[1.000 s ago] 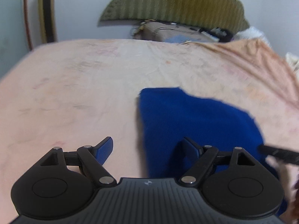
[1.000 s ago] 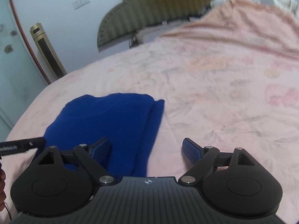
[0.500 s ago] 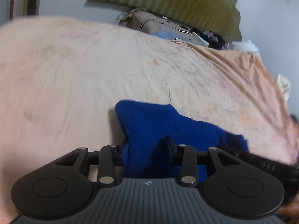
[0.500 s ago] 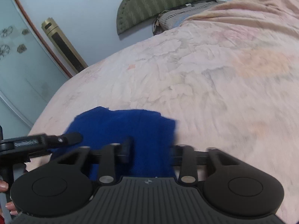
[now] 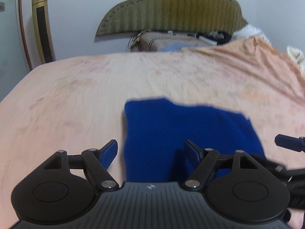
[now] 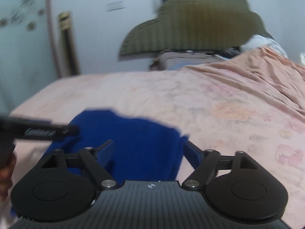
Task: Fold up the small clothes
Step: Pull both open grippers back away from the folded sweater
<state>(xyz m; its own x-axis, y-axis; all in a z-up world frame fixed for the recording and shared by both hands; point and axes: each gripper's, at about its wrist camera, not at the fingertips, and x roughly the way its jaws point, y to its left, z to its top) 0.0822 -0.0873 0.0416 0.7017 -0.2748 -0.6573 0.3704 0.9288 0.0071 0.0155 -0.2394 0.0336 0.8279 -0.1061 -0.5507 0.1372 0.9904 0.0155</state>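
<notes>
A folded dark blue knit garment (image 5: 183, 131) lies flat on the pink bedsheet (image 5: 76, 99). My left gripper (image 5: 150, 150) is open over the garment's near left edge, its left finger over bare sheet, nothing held. In the right wrist view the garment (image 6: 133, 139) lies under my right gripper (image 6: 147, 150), which is open over its near right edge and empty. Each gripper shows at the side of the other's view: the right one (image 5: 289, 143) and the left one (image 6: 38, 129).
An olive padded headboard (image 5: 171, 9) stands against the wall behind the bed. Clothes and bags (image 5: 171, 40) are piled at its foot. A gold tower fan (image 5: 42, 26) stands at the back left. Rumpled peach bedding (image 6: 257, 72) rises at the right.
Half a second ago both grippers were shut on the blue garment. Both have opened and pulled back, leaving the garment flat on the bed.
</notes>
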